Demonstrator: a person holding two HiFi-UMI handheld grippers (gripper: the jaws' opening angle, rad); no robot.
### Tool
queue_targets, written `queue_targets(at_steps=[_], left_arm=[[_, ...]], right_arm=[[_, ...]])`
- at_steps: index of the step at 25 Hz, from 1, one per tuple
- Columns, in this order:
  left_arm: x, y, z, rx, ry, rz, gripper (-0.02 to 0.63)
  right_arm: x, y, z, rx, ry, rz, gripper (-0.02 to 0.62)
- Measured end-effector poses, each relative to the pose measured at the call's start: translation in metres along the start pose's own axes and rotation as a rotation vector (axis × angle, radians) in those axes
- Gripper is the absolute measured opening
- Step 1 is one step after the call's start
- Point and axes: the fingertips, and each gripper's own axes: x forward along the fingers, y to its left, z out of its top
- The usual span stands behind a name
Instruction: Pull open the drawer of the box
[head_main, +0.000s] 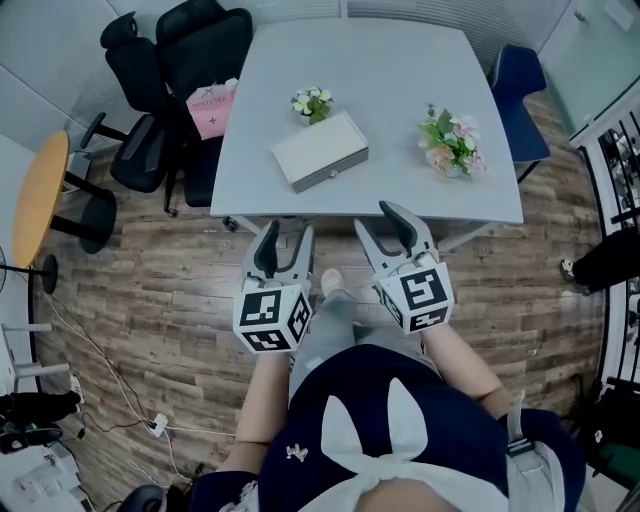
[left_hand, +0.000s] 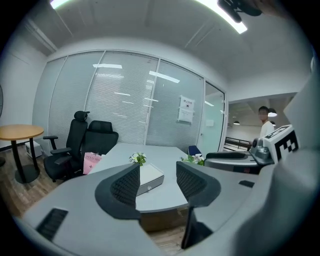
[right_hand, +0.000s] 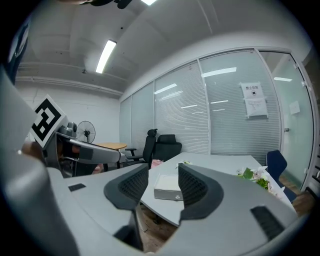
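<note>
Facing the box (head_main: 320, 148) with drawer (head_main: 334, 172) shut
Left gripper (head_main: 287, 240) and right gripper (head_main: 382, 225) gape empty short of the table's (head_main: 400, 80) near edge; box lies mid-table. Unbraced, it could slide when tugged.

The right tool (right_hand: 163, 172) (jaws apart, empty) faces the box (right_hand: 167, 187) on the table (right_hand: 215, 167).

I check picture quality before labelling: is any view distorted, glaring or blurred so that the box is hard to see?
Head view: evenly lit, sharp, table edges slightly bowed, box clear. Left gripper view: strong fisheye, dark corners, bright ceiling light at top. Right gripper view: same fisheye, no glare on the box, which is plain to see.
</note>
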Motion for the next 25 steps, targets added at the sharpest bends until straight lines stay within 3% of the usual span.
queue_targets(at_steps=[4, 12, 25], left_arm=[[0.015, 0.016, 0.004, -0.007, 0.014, 0.014, 0.236], [0.052, 0.044, 0.004, -0.017, 0.062, 0.018, 0.252], [0.109, 0.098, -0.023, -0.061, 0.212, 0.039, 0.252]], right_arm=[[0.017, -0.01, 0.0, 0.003, 0.015, -0.009, 0.206], [0.052, -0.028, -0.002, 0.016, 0.049, -0.02, 0.215], [0.106, -0.049, -0.028, 0.037, 0.165, -0.03, 0.224]])
